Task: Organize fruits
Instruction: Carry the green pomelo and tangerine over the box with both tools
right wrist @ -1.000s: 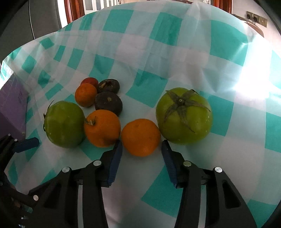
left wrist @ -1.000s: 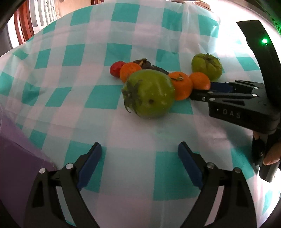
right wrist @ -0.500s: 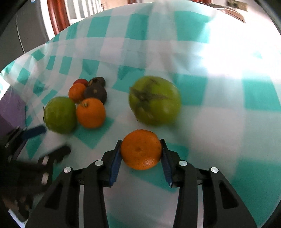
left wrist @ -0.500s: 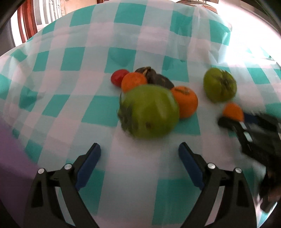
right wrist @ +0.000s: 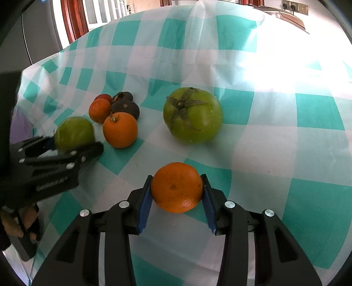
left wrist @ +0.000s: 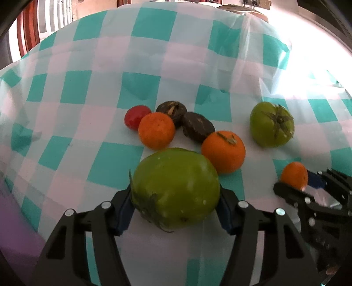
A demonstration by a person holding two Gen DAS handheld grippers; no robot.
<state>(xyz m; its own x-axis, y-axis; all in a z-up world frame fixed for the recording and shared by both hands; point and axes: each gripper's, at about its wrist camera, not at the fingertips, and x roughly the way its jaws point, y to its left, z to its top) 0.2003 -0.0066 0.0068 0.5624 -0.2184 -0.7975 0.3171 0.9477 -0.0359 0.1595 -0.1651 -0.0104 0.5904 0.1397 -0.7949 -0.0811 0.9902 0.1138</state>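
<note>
Between our left gripper's (left wrist: 176, 209) blue pads sits a big green tomato (left wrist: 176, 189), and the jaws are closing on it, both pads already at its flanks. Our right gripper (right wrist: 177, 198) has its jaws clenched on a small orange (right wrist: 177, 187), a pad pressed to each side.

Just past the held tomato a stemmed orange (left wrist: 223, 151) lies nearly touching it, with little room between. Behind that come two dark brown fruits (left wrist: 198, 129), another orange (left wrist: 156, 130) and a small red fruit (left wrist: 136, 116), all bunched together. A second green tomato (right wrist: 193, 115) rests apart from the bunch, with bare cloth all around it.

Everything lies on a surface under a teal-and-white checked cloth (right wrist: 286, 143). Wide free cloth runs to the right of the right gripper and beyond the fruit up to the far edge, where the cloth folds away.

Only the left wrist view shows a purple patch (left wrist: 13, 231) at the cloth's lower left border, and the right gripper's fingers (left wrist: 292, 193) around their orange from the side. Only the right wrist view shows a person's hand (right wrist: 19, 222) on the left gripper's handle, red-brown wooden frames (right wrist: 72, 19) behind the surface, and strong glare washing out the cloth at upper right.
</note>
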